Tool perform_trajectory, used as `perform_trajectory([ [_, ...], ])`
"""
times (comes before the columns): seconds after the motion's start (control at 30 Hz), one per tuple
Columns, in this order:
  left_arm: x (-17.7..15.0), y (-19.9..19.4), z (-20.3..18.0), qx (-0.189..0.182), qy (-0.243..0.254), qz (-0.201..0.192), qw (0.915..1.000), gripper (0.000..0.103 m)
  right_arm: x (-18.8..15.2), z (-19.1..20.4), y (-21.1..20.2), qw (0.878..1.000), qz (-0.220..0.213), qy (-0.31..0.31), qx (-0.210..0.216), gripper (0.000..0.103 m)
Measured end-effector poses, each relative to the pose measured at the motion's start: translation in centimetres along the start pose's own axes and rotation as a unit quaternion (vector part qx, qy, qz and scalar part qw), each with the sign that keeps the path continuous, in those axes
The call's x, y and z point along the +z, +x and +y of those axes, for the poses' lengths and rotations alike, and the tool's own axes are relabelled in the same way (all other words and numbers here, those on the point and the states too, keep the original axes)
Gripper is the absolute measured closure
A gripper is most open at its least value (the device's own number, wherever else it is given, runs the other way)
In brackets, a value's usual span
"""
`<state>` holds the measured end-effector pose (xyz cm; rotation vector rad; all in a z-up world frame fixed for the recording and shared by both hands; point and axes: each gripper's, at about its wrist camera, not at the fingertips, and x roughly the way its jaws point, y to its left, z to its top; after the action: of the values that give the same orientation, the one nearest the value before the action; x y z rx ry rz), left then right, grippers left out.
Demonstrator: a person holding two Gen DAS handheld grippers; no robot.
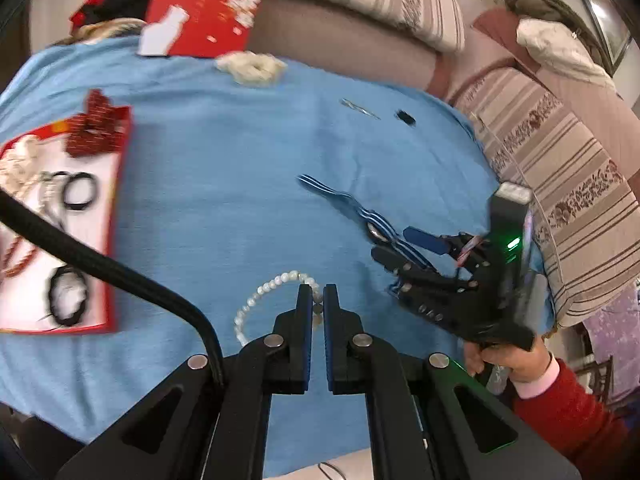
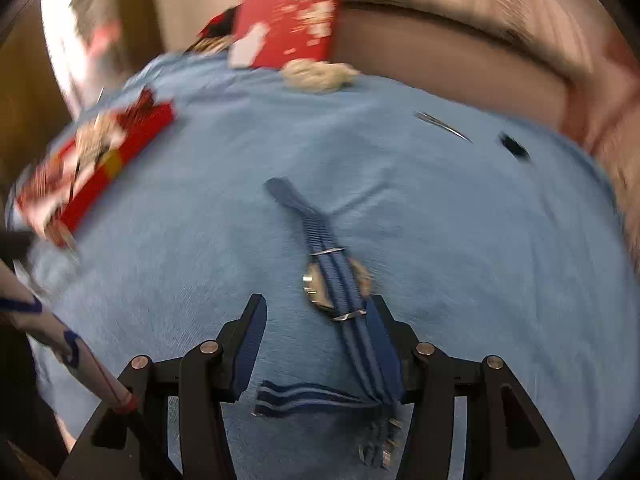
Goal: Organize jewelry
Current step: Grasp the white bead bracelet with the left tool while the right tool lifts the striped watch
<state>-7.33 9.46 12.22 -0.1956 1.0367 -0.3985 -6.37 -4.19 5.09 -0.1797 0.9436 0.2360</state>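
Observation:
A white pearl bracelet [image 1: 260,292] lies in an arc on the blue cloth [image 1: 224,184]. Its near end runs between the tips of my left gripper [image 1: 318,294], which is shut on it. A watch [image 2: 320,288] on a blue striped strap [image 2: 300,212] lies across the cloth. My right gripper [image 2: 318,314] stands open over it, with the watch case between the fingers and the strap running along the right finger [image 2: 384,332]. In the left wrist view the right gripper [image 1: 400,248] is held by a hand in a red sleeve [image 1: 568,412], low over the strap [image 1: 340,198].
An open red box [image 1: 114,220] at the left holds black rings, pearls and coral beads. Its red lid [image 1: 204,8] leans at the back, beside a cream beaded pile [image 1: 252,66]. A silver pin [image 1: 360,109] and a small black piece [image 1: 405,117] lie far right. Striped cushions [image 1: 560,184] border the cloth.

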Motion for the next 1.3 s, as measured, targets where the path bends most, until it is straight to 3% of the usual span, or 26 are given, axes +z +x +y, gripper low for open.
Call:
perform_trajectory([
  [0.07, -0.1, -1.0, 0.6, 0.013, -0.001, -0.011, 0.9998, 0.098, 0.0, 1.0, 1.5, 0.998, 0.026, -0.039, -0.042, 0.047],
  [0.13, -0.2, -1.8, 0.9, 0.027, 0.002, -0.021, 0.9994, 0.098, 0.4, 0.6, 1.9, 0.998, 0.026, -0.038, -0.050, 0.047],
  [0.17, -0.4, -2.1, 1.0, 0.032, 0.003, -0.026, 0.9991, 0.098, 0.7, 0.0, 2.1, 0.998, 0.034, -0.022, -0.052, 0.059],
  [0.2, -0.4, -2.4, 1.3, 0.037, 0.005, -0.031, 0.9988, 0.098, 0.9, -0.6, 2.2, 0.998, 0.039, -0.011, -0.057, 0.065],
  [0.33, -0.8, -2.7, 2.5, 0.036, -0.013, -0.036, 0.9986, 0.098, 1.4, -5.2, 2.3, 0.992, 0.056, 0.112, 0.004, 0.076],
  [0.4, -0.9, -2.9, 3.4, 0.027, -0.026, -0.035, 0.9987, 0.098, 0.6, -9.4, 2.0, 0.971, 0.047, 0.226, 0.058, 0.076],
  [0.5, -1.2, -2.9, 4.0, 0.024, -0.034, -0.034, 0.9986, 0.098, -1.1, -14.0, 1.7, 0.941, 0.034, 0.326, 0.080, 0.074],
  [0.57, -1.3, -2.8, 4.3, 0.022, -0.036, -0.032, 0.9986, 0.098, -1.9, -15.5, 1.3, 0.935, 0.028, 0.346, 0.076, 0.063],
  [0.6, -1.4, -2.8, 4.4, 0.021, -0.038, -0.032, 0.9986, 0.098, -2.1, -15.8, 1.0, 0.933, 0.026, 0.350, 0.078, 0.063],
  [0.7, -1.5, -2.4, 4.5, 0.016, -0.043, -0.031, 0.9985, 0.098, -1.8, -15.5, 0.6, 0.940, 0.028, 0.335, 0.061, 0.063],
  [0.87, -1.6, -2.3, 4.3, 0.018, -0.040, -0.026, 0.9987, 0.098, -1.8, -15.6, -0.4, 0.947, 0.026, 0.318, -0.023, 0.055],
  [0.97, -1.6, -2.4, 4.2, 0.017, -0.039, -0.028, 0.9987, 0.098, -2.6, -17.5, -1.1, 0.941, 0.031, 0.325, -0.085, 0.055],
  [1.03, -1.5, -2.4, 4.2, 0.014, -0.038, -0.028, 0.9988, 0.098, -3.4, -18.8, -1.7, 0.936, 0.026, 0.342, -0.080, 0.055],
  [1.13, -1.5, -2.0, 4.2, 0.014, -0.035, -0.024, 0.9990, 0.098, -3.5, -19.7, -2.4, 0.934, 0.022, 0.337, -0.117, 0.055],
  [1.23, -1.5, -1.6, 4.0, 0.014, -0.033, -0.019, 0.9992, 0.098, -3.3, -20.0, -3.1, 0.937, 0.004, 0.337, -0.093, 0.053],
  [1.3, -1.5, -1.5, 4.1, 0.014, -0.033, -0.017, 0.9992, 0.098, -2.8, -19.7, -3.6, 0.942, -0.016, 0.330, -0.054, 0.050],
])
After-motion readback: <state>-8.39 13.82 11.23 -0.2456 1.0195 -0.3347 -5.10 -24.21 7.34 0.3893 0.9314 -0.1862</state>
